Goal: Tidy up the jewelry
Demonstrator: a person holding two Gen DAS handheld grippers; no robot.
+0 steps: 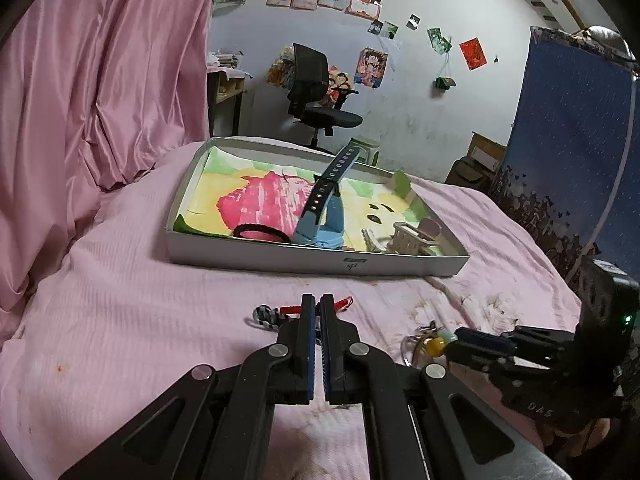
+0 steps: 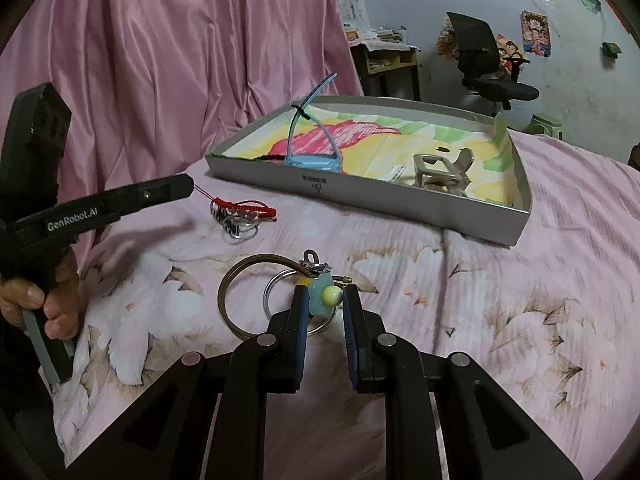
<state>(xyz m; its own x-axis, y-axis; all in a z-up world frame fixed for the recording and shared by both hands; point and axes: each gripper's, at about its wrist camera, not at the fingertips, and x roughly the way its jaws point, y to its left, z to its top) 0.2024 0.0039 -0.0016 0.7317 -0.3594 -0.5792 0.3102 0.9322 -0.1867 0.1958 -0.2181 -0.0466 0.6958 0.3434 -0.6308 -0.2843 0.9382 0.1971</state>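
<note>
My left gripper (image 1: pixel 316 300) is shut on the red cord bracelet (image 1: pixel 292 309), which trails on the pink bedspread; in the right wrist view a red thread runs from its tip (image 2: pixel 187 184) to the bracelet (image 2: pixel 244 207). A black-and-white beaded piece (image 2: pixel 228 220) lies tangled with it. My right gripper (image 2: pixel 325 292) is shut on the blue flower charm (image 2: pixel 320 298) of a keyring with a brown wire loop (image 2: pixel 224 292). The grey tray (image 1: pixel 280 264) lies beyond, holding a blue watch (image 1: pixel 320 232), a black hair band (image 1: pixel 260 232) and a beige claw clip (image 1: pixel 412 238).
A pink curtain (image 1: pixel 100 80) hangs along the left of the bed. A person's hand (image 2: pixel 44 300) holds the left gripper's handle. An office chair (image 1: pixel 316 96) and a desk stand by the far wall. A blue cloth (image 1: pixel 568 128) hangs at the right.
</note>
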